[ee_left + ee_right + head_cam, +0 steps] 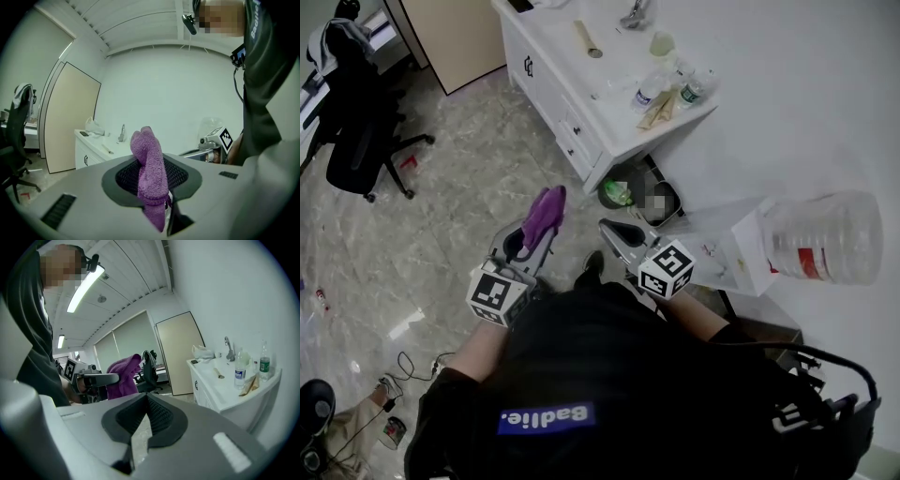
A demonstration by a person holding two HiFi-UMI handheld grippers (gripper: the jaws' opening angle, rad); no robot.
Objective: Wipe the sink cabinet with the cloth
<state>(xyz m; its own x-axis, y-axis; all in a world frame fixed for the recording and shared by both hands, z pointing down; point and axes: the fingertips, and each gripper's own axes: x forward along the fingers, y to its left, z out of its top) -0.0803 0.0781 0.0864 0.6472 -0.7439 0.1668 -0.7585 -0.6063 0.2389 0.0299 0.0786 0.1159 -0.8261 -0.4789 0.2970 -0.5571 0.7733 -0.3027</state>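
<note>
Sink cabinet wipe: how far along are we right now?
Done: the left gripper is shut on the purple cloth. In hand: both grippers are raised in the air, well short of the sink cabinet; the right gripper is shut and empty. Left: seemingly all the wiping; bottles stand on the cabinet top.

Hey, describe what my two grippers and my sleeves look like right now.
The left gripper and right gripper are both light grey, each carrying a white cube with black square markers. Their fingers are broad grey shells with black ribbed pads. The sleeves are black.
</note>
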